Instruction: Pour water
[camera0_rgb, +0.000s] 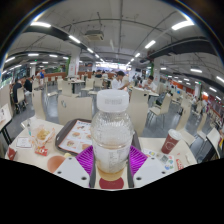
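Jaws (112, 162): clenched on the bottle, purple pads (86, 157) pressing both its sides.
Bottle (111, 135): upright between the jaws, clear plastic, white cap, liquid low inside.
Table (70, 130): beyond the jaws, wooden.
Red cup (170, 142): on the table, right of the jaws.
Background: canteen hall, ceiling strip lights.

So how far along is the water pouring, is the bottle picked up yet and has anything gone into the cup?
Done: the gripper has closed around the clear bottle, both purple pads pressing its sides. In hand: the bottle stands upright with its white cap on, so no pouring has begun. Left: getting the cap off, carrying it to the red cup off to the right on the table and tilting. Whether the cup holds water cannot be seen.
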